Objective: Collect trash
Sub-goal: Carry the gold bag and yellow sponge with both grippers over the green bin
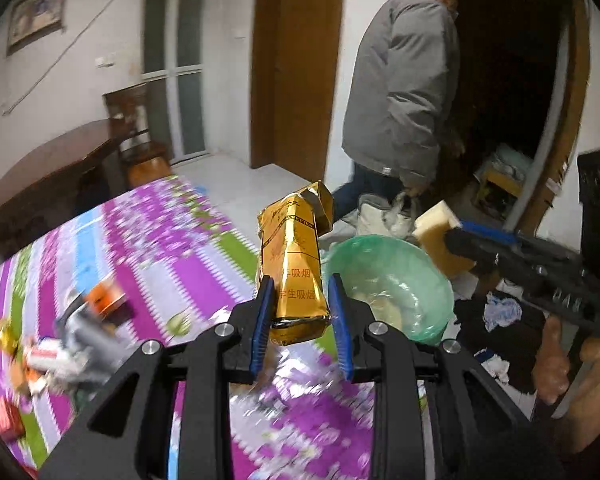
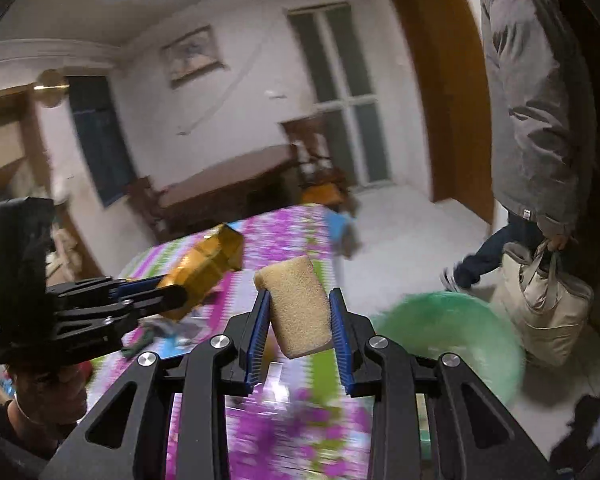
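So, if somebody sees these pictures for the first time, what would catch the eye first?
Probably the crumpled gold packet clamped in the left gripper, and the beige sponge clamped in the right gripper. Both hang over the purple flowered tablecloth, near a green-lined bin.

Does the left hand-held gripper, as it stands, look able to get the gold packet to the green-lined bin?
Probably yes: the left hand-held gripper grips the gold packet, and the green-lined bin sits open just beyond, nothing between.

A lived-in home room: framed picture (image 1: 38, 14), wooden dining table (image 1: 56, 168), floral tablecloth (image 1: 160, 248), wooden door (image 1: 296, 64).
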The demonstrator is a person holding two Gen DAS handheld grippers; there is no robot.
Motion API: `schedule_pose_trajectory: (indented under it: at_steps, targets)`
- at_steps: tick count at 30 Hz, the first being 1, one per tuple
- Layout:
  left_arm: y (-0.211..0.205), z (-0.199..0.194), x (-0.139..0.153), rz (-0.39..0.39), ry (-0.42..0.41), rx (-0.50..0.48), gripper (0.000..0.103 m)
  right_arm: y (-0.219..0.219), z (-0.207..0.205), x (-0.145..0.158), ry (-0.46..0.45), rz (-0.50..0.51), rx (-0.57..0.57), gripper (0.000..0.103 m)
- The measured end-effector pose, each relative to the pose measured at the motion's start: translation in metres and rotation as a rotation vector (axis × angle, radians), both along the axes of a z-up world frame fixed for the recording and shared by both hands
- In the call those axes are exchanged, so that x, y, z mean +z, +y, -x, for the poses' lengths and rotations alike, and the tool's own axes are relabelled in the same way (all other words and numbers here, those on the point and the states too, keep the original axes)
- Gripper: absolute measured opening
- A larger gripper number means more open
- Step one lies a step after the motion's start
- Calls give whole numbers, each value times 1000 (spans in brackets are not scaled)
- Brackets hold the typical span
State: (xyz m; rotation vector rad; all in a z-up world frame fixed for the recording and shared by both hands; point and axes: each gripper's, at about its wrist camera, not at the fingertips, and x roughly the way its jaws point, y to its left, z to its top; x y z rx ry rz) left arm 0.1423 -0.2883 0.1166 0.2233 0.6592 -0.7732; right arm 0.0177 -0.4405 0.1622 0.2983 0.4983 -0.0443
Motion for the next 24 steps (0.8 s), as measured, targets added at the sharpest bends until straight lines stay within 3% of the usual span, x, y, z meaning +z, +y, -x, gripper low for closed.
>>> schedule_pose_trajectory:
  at_steps: [6, 10, 18, 24]
  targets:
    - [-61, -32, -25, -25, 87, -74, 27, -84, 6, 1, 125, -43, -104, 31]
    - [-81, -44, -37, -40, 110, -91, 27, -114, 2, -8, 188, -10, -161, 31]
    - [-119, -45, -63, -80, 161, -174, 27, -139, -16, -38, 306, 10, -210, 31]
    - [-142, -34, -77, -131, 111, -261, 27, -137, -30, -63, 363, 11, -234, 32]
